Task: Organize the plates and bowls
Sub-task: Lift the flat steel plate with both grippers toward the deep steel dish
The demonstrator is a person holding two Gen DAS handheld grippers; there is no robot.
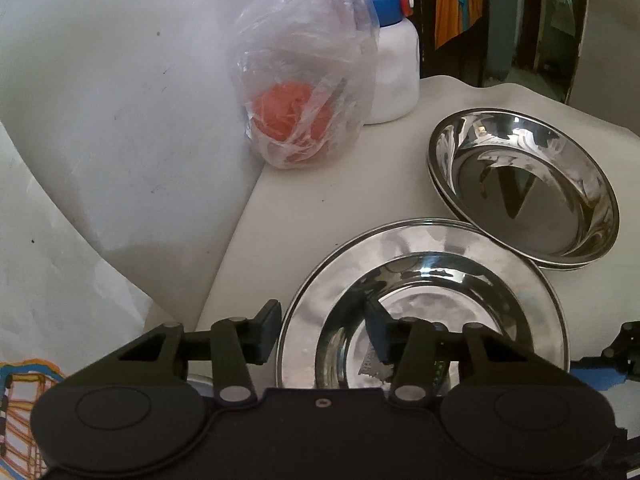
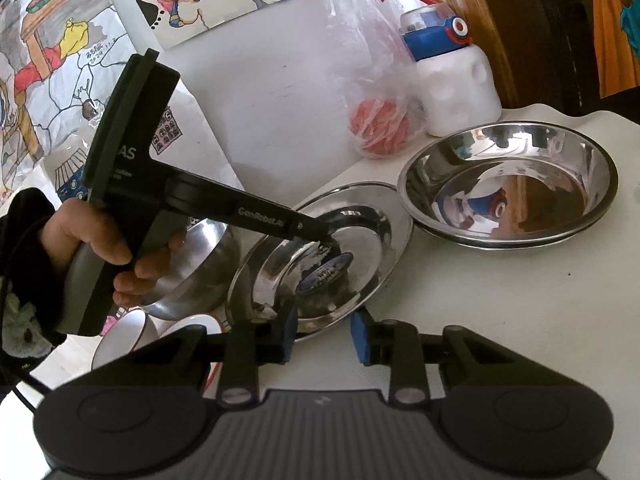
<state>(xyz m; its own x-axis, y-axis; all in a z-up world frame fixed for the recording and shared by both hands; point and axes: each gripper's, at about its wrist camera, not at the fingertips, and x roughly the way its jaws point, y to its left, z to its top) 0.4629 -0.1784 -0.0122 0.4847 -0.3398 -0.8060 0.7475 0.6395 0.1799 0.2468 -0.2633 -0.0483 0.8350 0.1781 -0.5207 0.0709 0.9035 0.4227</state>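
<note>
A flat steel plate (image 1: 424, 276) (image 2: 372, 232) lies on the white table. My left gripper (image 1: 322, 334) is open over the plate's near left rim, one finger outside the rim and one over the plate's centre; it also shows from the side in the right wrist view (image 2: 320, 236). A stack of deep steel plates (image 1: 524, 184) (image 2: 512, 188) sits just behind to the right. My right gripper (image 2: 323, 334) is open and empty at the plate's near edge. A steel bowl (image 2: 196, 268) and white bowls (image 2: 124, 336) sit to the left.
A clear plastic bag with an orange-red thing (image 1: 300, 92) (image 2: 376, 120) and a white bottle with a blue lid (image 1: 394, 68) (image 2: 452, 76) stand at the back by the wall. Children's drawings (image 2: 60, 60) hang on the wall at left.
</note>
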